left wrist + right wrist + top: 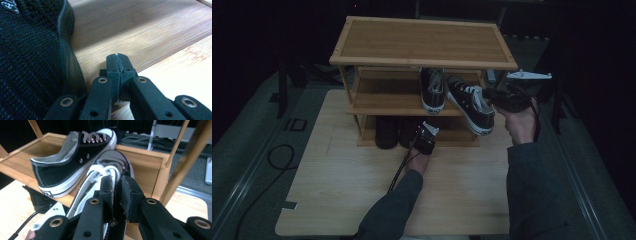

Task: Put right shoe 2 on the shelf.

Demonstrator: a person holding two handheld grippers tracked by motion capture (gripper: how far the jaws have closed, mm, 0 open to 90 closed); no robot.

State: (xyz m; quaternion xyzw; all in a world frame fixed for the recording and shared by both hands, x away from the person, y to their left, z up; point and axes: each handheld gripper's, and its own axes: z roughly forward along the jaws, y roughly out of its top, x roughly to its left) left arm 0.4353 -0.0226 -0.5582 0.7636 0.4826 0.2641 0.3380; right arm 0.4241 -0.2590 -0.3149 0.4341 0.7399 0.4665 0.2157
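A bamboo shoe rack [422,42] with three levels stands on the pale table [337,195]. On its middle shelf rests one black-and-white sneaker [432,90] [72,162]. A second sneaker [469,102] [110,162] lies tilted beside it, its heel past the shelf's front edge. My right gripper [487,94] [118,182] is at this sneaker's collar, jaws slightly apart around its side wall. A black knit shoe [387,131] [27,62] sits on the bottom shelf [140,27]. My left gripper [424,134] [117,57] is shut and empty, just right of that shoe.
The rack's right post [185,152] rises close to my right gripper. A black cable [277,155] loops on the grey floor left of the table. The table's near half [462,195] is bare wood between the person's forearms.
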